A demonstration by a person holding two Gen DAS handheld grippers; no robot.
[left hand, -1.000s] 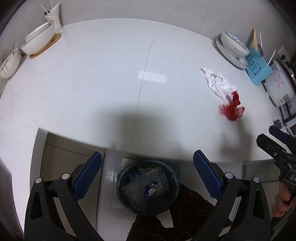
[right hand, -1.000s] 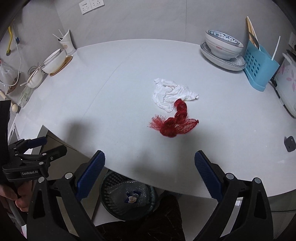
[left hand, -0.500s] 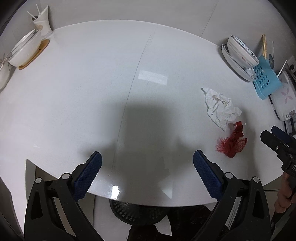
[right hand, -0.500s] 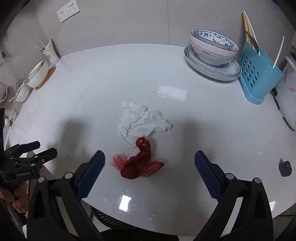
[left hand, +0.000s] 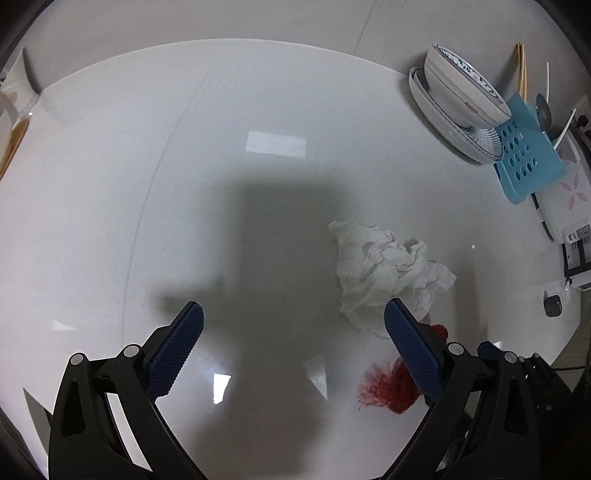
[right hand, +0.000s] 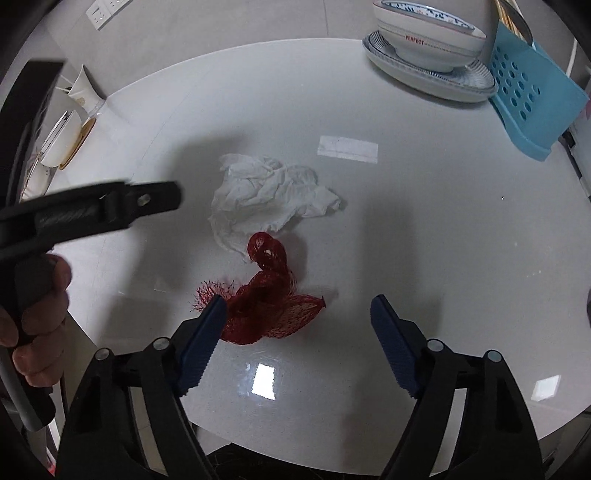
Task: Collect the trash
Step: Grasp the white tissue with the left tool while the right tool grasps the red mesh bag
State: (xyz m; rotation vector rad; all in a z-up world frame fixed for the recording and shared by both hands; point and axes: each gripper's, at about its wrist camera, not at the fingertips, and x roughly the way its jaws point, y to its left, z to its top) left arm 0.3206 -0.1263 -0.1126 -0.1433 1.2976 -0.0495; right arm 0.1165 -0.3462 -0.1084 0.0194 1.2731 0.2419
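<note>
Right claw (right hand: 297, 325), jaws just narrowing but unclamped, straddles red mesh net bag (right hand: 269, 306) on white worktop (right hand: 424, 229); left claw (left hand: 293, 339) gapes empty.

left gripper (left hand: 293, 347): black frame | fingers (left hand: 177, 349): blue textured pads | silver round screws | right gripper (right hand: 297, 345): same build

Below me the white table (right hand: 424, 229) carries a crumpled tissue (right hand: 269, 192) touching a red mesh net (right hand: 273, 302), a bowl (right hand: 428, 33) on a plate (right hand: 432, 81), and a blue rack (right hand: 532, 96) beside them.
</note>
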